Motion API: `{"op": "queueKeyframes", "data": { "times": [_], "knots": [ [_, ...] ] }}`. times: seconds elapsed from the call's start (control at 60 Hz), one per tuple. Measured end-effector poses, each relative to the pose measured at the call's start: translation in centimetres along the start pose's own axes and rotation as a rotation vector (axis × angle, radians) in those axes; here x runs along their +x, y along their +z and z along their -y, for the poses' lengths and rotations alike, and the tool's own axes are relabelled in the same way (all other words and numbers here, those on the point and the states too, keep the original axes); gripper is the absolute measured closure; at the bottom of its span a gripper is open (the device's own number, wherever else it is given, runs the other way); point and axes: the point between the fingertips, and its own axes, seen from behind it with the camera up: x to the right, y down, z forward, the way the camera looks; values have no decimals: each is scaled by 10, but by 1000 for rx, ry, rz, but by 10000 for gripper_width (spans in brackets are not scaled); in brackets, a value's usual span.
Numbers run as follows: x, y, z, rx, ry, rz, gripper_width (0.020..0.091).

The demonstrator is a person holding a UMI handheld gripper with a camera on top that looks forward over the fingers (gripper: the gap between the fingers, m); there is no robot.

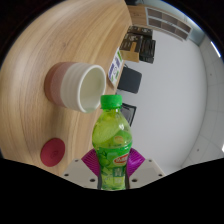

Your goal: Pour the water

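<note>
Two pink pads (pixel 139 158) of your tongs (pixel 112 170) press on a green bottle (pixel 112 142) from either side, so you are grasping it at its lower body, around the label. The bottle stands upright between the fingers, its green cap (pixel 109 102) screwed on and its yellow-green liquid filling it nearly to the neck. Just beyond the cap lies a white cup (pixel 78 85) with a pinkish band, tipped so its open mouth faces the bottle. It rests on your light wooden surface (pixel 40 50). Beside the left finger, a round magenta object (pixel 54 152) sits on the same surface. Further off, past the surface's edge, you see a pale floor (pixel 175 95) with some dark items you cannot make out.
</note>
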Motion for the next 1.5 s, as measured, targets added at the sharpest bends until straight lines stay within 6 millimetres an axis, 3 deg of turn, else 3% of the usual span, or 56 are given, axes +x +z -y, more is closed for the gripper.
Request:
{"op": "queueKeyframes", "data": {
  "times": [0.167, 0.333, 0.5, 0.6, 0.667, 0.7, 0.9, 1.117, 1.183, 1.2, 1.317, 1.5],
  "knots": [
    [6, 1, 13, 21, -154, -35, 800],
    [10, -8, 8, 22, -30, -20, 797],
    [43, -36, -1, 108, 483, -21, 797],
    [51, -55, -5, 157, 852, 19, 796],
    [54, -50, -10, 237, 1073, 95, 796],
    [49, -58, -1, 254, 1176, 106, 797],
    [18, -36, -11, 306, 1599, 183, 798],
    [-32, -6, -7, 303, 1719, 213, 791],
    [-57, -3, -5, 282, 1732, 239, 774],
    [-50, -4, -8, 307, 1755, 209, 767],
    [-55, -6, -20, 296, 1810, 178, 752],
    [-56, -6, -18, 273, 1801, 181, 564]
  ]
}}
